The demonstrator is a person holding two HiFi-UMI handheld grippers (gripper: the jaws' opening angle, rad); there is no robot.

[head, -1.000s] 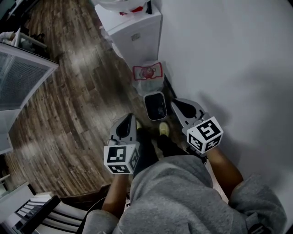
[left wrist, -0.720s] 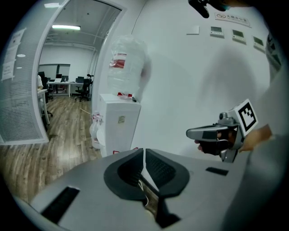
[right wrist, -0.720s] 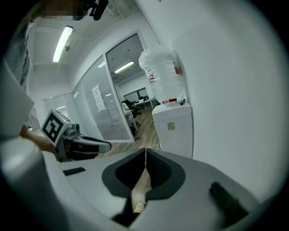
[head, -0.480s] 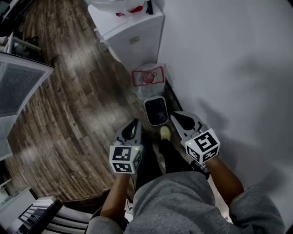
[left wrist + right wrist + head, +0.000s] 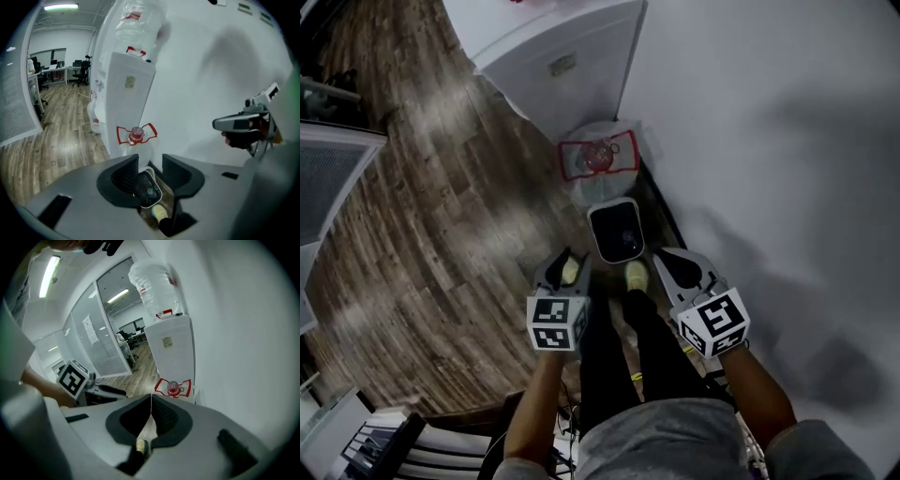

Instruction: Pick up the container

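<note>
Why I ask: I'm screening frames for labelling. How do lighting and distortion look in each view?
Head view: dim overall, pale glare patches on the wooden floor, soft shadows on the white wall. Left gripper view: fisheye with black corners; the water dispenser looks tilted. Right gripper view: same fisheye, a ceiling strip light blown out at upper left.

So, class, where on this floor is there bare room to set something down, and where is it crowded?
Free: the wood-plank floor left of the white water dispenser and the person's pale shoes. Crowded: the strip along the white wall, where the clear bottle with red handle and the white-rimmed dark container sit close together.
</note>
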